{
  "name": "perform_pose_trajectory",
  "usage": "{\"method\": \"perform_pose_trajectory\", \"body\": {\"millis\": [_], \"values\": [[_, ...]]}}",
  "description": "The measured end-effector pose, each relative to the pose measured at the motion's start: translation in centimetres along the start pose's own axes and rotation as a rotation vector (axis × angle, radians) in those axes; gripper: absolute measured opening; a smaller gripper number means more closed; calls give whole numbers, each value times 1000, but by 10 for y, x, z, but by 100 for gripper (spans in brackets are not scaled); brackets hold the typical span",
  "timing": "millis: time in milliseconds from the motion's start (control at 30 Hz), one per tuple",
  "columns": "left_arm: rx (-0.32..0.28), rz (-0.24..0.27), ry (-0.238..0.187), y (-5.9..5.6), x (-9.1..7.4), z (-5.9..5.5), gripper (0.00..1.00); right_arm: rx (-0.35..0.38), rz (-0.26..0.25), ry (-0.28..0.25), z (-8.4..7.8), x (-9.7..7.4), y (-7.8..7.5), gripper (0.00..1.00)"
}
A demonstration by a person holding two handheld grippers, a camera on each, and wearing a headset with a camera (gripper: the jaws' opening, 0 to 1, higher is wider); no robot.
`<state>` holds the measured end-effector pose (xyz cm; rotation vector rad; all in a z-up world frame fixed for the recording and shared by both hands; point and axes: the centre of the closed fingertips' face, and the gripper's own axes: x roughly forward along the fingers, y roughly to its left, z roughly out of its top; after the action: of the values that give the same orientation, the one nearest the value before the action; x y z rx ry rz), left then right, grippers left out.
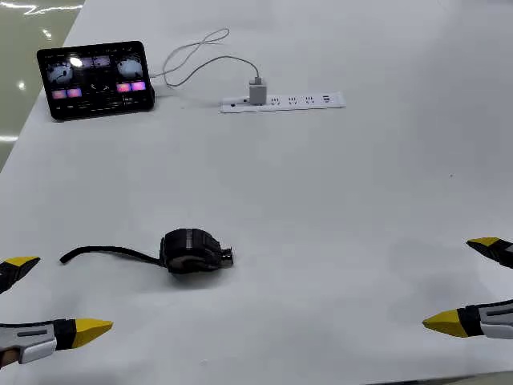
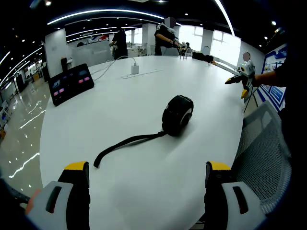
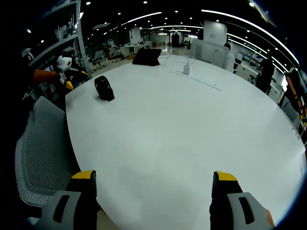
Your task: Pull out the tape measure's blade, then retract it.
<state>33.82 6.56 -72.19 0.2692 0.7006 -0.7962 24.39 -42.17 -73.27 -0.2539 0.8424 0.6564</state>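
Left hand-held gripper (image 1: 54, 295) and right hand-held gripper (image 1: 458, 282) hover at the worktop's (image 1: 337, 200) near edge, jaws spread wide, holding nothing. Between them, nearer the left one, lies the tape measure (image 1: 191, 250), its strap (image 1: 100, 253) trailing toward the left edge. Probably a compact, hard, fairly heavy case that may slide: pinch its flat sides with one hand-held gripper, the blade tab (image 1: 228, 257) with the other. That tab is tiny and blurred; no lock button can be made out.

White table (image 1: 337, 200) curved along its left edge; glossy floor (image 2: 19, 139) lay beyond. Strip lights (image 2: 105, 12) ran overhead. Bright windows (image 2: 225, 45), mesh chair (image 3: 36, 143), shelving (image 3: 62, 26) stood around.
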Motion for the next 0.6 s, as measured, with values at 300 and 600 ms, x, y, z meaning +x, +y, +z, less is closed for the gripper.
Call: {"method": "perform_pose_trajectory", "body": {"millis": [300,600], "values": [[0,-11,9,1,0,-1,99,0,3,2,2,1,0,100],[17,-34,18,-3,3,0,99,-17,-11,-17,10,3,-3,100]]}}
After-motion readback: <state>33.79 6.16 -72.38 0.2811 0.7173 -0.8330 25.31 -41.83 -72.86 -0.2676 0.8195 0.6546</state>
